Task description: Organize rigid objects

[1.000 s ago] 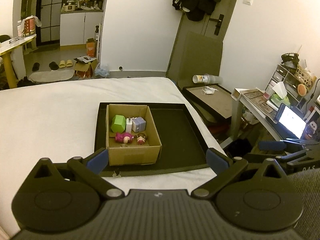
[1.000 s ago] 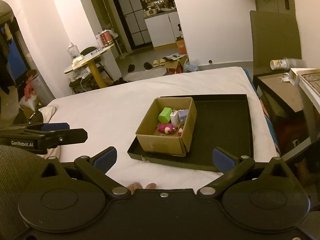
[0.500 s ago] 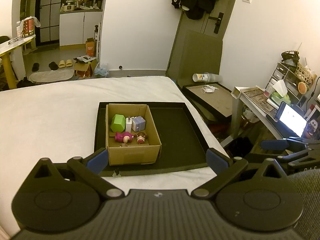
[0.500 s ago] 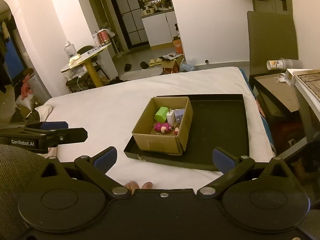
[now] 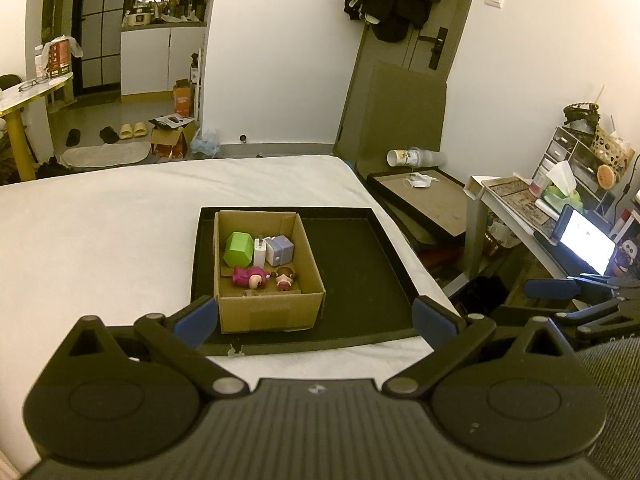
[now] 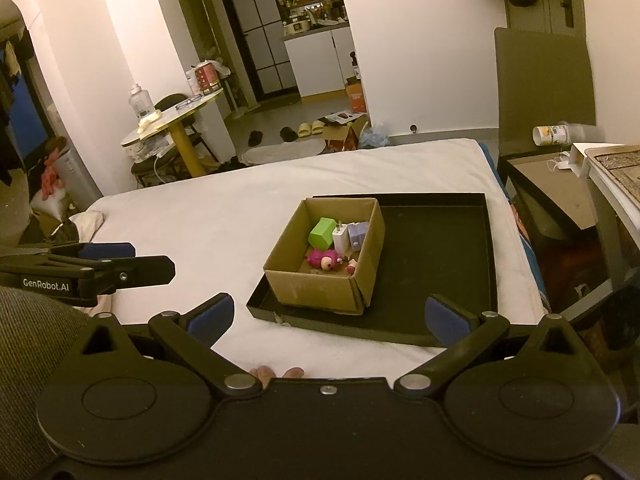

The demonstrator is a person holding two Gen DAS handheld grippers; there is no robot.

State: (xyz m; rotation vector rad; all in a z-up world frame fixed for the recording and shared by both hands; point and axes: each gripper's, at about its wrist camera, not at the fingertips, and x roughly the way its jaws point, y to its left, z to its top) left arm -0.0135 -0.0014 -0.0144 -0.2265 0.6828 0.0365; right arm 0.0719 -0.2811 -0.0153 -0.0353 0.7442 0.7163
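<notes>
A cardboard box [image 5: 270,312] [image 6: 316,288] stands in the left part of a black tray [image 5: 360,272] [image 6: 440,248] on a white bed. Inside lie a green block [image 5: 238,249] [image 6: 321,233], a white charger [image 5: 260,251] [image 6: 341,238], a pale purple cube [image 5: 280,250] [image 6: 358,233], a magenta toy [image 5: 248,276] [image 6: 322,258] and a small brown-haired figure [image 5: 285,278]. My left gripper [image 5: 316,318] hangs open, near the box's front. My right gripper [image 6: 328,314] is open too, back from the tray's front edge. Both hold nothing.
The white bed [image 5: 100,232] stretches left of the tray. A low dark table [image 5: 424,200] and a cluttered desk with a lit laptop [image 5: 584,240] stand right of the bed. Each gripper shows in the other's view, the right gripper [image 5: 576,300] and the left gripper [image 6: 92,266].
Both views have shifted only slightly; the box and tray sit a little lower left in the right wrist view. Nothing was taken or let go.
</notes>
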